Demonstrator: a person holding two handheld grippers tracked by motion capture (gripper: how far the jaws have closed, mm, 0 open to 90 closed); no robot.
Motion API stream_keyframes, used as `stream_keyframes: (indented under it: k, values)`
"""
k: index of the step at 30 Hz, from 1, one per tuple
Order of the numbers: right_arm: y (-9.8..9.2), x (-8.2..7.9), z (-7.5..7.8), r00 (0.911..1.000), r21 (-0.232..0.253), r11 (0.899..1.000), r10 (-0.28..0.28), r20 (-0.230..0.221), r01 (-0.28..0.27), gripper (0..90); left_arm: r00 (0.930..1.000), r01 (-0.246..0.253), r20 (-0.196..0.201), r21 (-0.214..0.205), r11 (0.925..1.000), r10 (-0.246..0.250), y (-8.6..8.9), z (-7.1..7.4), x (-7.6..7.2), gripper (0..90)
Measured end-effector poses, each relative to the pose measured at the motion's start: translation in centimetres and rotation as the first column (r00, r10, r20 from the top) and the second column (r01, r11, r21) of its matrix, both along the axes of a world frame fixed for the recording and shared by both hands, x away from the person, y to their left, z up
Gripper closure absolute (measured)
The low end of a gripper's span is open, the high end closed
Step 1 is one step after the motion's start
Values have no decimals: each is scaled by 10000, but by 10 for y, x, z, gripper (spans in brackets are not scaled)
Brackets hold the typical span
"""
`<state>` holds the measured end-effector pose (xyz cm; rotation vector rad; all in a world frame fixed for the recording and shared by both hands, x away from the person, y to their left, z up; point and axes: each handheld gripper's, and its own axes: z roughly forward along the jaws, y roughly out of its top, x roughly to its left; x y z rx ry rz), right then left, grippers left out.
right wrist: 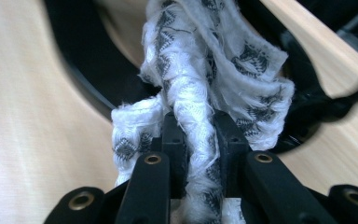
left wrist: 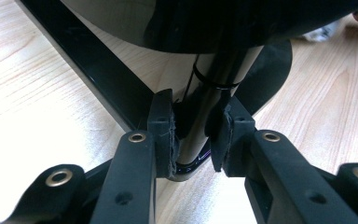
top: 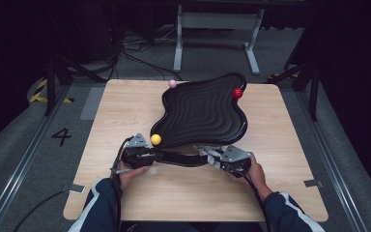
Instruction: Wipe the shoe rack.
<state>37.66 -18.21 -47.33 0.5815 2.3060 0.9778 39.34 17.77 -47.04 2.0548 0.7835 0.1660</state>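
Note:
A black wavy tray [top: 207, 116] with ridged contours is held tilted above the wooden table [top: 121, 111]. A yellow ball [top: 156, 139] sits at its near left rim, a red ball [top: 237, 93] at the far right rim and a pink ball [top: 173, 83] by the far edge. My left gripper [top: 149, 155] [left wrist: 196, 135] is shut on a shiny rod [left wrist: 198, 140] under the tray, bound with a black cable tie. My right gripper [top: 207, 157] [right wrist: 199, 135] is shut on a handle wrapped in white patterned cloth [right wrist: 205, 70]. A black curved bar [top: 181, 161] joins the two grips.
A white metal frame [top: 217, 21] stands on the grey floor behind the table, with cables [top: 135, 48] beside it. A "4" mark [top: 61, 136] lies on the floor at left. The person's blue sleeves enter from the bottom edge.

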Motion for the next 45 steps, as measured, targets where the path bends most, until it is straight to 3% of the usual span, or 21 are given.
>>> stream_keyframes:
  k: [5, 9, 12, 17, 35, 41, 45]
  values:
    - [-15, 13, -1, 9963, 76, 9962, -865, 5, 864, 775, 10000, 15, -31, -56, 10000, -16, -1, -1, -2, 710]
    - [-21, 17, -1, 9940, 121, 9940, -1083, -151, 1085, 774, 9999, 111, -54, -82, 9999, -111, -3, -1, -6, 707]
    - [-19, 15, 0, 9950, 142, 9950, -984, -191, 986, 774, 9998, 196, -96, -139, 9997, -197, -5, -2, -9, 705]
    - [-10, 5, 0, 9992, 90, 9994, -318, -234, 320, 773, 9993, 365, -103, -89, 9993, -366, -7, -2, -10, 706]
    - [13, -10, -2, 9982, 38, 9987, 510, -324, -509, 772, 9979, 645, -115, 45, 9979, -645, -16, -3, -13, 705]
    - [11, -6, -1, 9988, -12, 9994, 352, -350, -353, 775, 9969, 785, -64, 87, 9969, -784, -20, -4, -12, 706]
    - [-1, 5, -1, 9993, -163, 9993, -336, -178, 333, 775, 9960, 892, -42, 37, 9960, -892, -21, -5, -11, 708]
